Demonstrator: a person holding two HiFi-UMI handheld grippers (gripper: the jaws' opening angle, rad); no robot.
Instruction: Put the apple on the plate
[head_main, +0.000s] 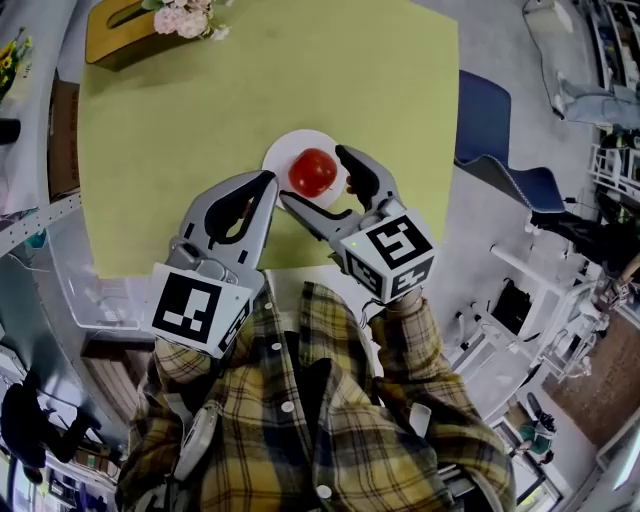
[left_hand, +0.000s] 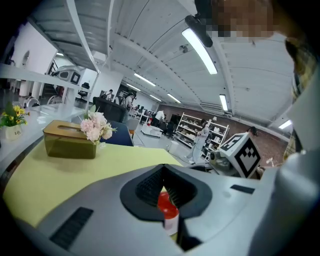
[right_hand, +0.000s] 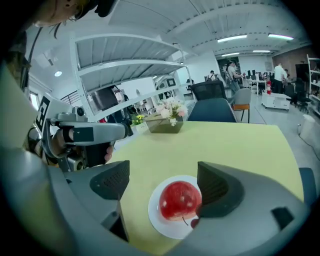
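A red apple (head_main: 313, 172) rests on a small white plate (head_main: 283, 152) near the front edge of the yellow-green table (head_main: 200, 100). My right gripper (head_main: 312, 174) is open, one jaw on each side of the apple (right_hand: 180, 200); its right finger (right_hand: 217, 190) is close against the fruit. The plate (right_hand: 159, 220) lies under the right gripper (right_hand: 164, 184). My left gripper (head_main: 266, 182) is shut and empty, just left of the plate. Through its closed jaws (left_hand: 163, 175) a sliver of apple (left_hand: 165, 202) and plate (left_hand: 171, 222) shows.
A wooden tissue box (head_main: 120, 30) with pink flowers (head_main: 185, 18) stands at the table's far left corner. A blue chair (head_main: 490, 130) is to the right of the table. The left gripper (right_hand: 85, 134) shows beside the plate in the right gripper view.
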